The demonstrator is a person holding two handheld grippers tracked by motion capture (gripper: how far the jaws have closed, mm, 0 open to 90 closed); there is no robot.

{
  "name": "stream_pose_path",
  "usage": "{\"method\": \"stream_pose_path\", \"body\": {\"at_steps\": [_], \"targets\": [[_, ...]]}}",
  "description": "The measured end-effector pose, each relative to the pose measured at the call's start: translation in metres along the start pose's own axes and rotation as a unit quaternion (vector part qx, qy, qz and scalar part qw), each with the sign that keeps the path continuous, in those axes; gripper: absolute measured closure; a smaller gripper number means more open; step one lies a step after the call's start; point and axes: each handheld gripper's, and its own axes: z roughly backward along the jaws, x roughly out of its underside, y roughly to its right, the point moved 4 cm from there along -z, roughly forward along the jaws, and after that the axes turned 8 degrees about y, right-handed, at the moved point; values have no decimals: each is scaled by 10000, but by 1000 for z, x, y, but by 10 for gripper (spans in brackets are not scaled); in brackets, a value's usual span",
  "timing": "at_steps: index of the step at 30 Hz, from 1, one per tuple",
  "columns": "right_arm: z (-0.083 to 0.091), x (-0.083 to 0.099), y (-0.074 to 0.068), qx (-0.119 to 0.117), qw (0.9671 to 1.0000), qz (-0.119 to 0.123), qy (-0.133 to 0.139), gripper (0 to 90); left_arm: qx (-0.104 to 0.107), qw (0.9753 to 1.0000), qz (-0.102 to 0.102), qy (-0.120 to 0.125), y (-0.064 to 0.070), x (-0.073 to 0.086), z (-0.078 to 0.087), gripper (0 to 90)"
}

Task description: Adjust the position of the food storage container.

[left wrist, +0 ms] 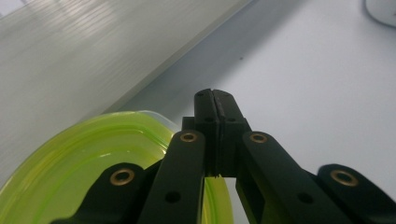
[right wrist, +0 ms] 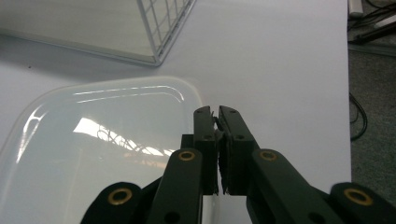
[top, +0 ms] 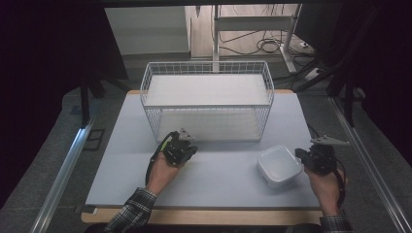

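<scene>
A translucent yellow-green lid (left wrist: pixel 56 172) lies low at the left of the left gripper view, and its rim runs in between the jaws. My left gripper (left wrist: pixel 215 100) is shut on that rim. In the high view, the left gripper (top: pixel 182 145) sits just in front of the wire basket (top: pixel 206 104), with a sliver of the lid (top: pixel 167 141) beside it. A white square container (top: pixel 278 166) stands at the front right. My right gripper (top: pixel 300 157) is at its right edge. Up close, the right gripper (right wrist: pixel 216 114) is shut on the container (right wrist: pixel 93 154) wall.
The white wire basket with a flat white floor (right wrist: pixel 159 28) stands at the back middle of the pale table (top: pixel 218 170). The table's wooden front edge (top: pixel 204 216) runs below my forearms. Cables (top: pixel 267 46) lie on the floor beyond.
</scene>
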Motion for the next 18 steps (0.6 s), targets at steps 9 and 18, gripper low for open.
{"method": "stream_pose_path", "body": {"at_steps": [9,18], "targets": [[-2,8,11,166,9997,-13,-154,855,-178,9995,268,16,-18,21,11,894],[-6,14,5,-8,9995,-97,-306,880,89,9985,271,460,1,24,29,867]]}}
